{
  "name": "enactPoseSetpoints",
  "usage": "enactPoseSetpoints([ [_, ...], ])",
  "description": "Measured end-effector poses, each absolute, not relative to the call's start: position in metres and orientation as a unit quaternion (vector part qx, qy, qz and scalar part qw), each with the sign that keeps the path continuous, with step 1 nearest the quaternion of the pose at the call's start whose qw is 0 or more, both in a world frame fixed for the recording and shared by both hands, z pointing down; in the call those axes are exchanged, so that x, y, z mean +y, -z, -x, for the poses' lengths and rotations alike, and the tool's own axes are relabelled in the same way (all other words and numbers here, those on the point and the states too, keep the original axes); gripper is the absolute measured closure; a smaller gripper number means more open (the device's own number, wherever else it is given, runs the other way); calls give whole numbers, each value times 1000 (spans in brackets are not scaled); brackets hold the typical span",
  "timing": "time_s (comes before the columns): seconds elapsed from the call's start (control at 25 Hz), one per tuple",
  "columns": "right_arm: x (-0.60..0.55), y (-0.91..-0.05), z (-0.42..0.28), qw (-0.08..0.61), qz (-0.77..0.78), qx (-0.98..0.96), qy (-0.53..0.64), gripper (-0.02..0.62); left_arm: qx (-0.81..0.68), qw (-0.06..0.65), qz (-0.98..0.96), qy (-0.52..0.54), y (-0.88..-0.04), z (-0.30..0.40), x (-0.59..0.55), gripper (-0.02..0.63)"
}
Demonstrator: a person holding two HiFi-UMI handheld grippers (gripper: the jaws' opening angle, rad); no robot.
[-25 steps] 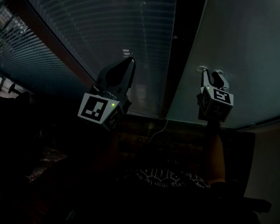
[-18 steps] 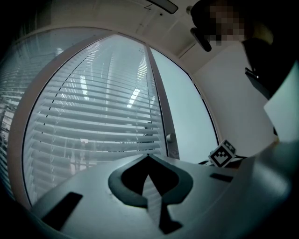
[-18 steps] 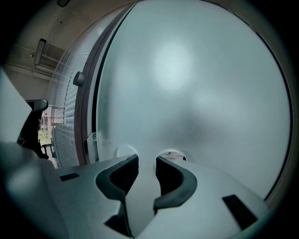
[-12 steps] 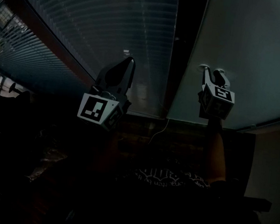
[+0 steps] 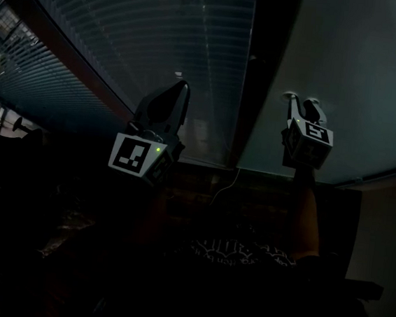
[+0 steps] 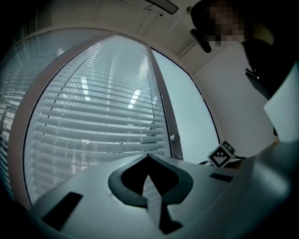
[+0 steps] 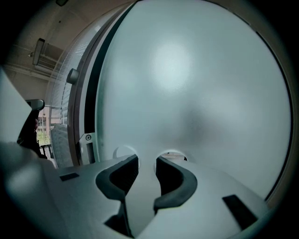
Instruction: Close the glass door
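Right gripper (image 5: 301, 104): my jaws slightly apart, nothing between them, tips against the frosted glass door (image 5: 362, 73), right of the dark frame (image 5: 265, 70). Left gripper (image 5: 182, 87): my jaws together, empty, before the blinds (image 5: 163, 24)

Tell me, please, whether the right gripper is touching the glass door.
Touching. The right gripper view shows both tips of the right gripper meeting the glass door, no gap visible.

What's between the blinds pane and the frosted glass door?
A dark vertical strip, likely the open gap; nothing else. Shows in head view and right gripper view.
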State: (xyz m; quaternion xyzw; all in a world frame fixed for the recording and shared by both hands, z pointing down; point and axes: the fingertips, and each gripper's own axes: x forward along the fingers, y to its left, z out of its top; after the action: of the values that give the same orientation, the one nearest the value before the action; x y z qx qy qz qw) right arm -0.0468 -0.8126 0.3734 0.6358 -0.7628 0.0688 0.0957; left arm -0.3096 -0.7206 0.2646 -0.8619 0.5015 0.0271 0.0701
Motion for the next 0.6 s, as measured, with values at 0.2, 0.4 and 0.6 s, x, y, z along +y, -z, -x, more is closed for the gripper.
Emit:
enactPoseSetpoints([
  [0.2, -813, -373, 47, 98, -633, -765, -68, 480, 496, 69, 865, -27, -264, 304, -722, 604],
  [0.4, -812, -374, 49, 104, -624, -771, -71, 480, 490, 68, 869, -26, -266, 299, -725, 604],
  [0.6, -810, -374, 50, 113, -623, -771, -58, 480, 488, 66, 870, -26, -267, 296, -726, 604],
])
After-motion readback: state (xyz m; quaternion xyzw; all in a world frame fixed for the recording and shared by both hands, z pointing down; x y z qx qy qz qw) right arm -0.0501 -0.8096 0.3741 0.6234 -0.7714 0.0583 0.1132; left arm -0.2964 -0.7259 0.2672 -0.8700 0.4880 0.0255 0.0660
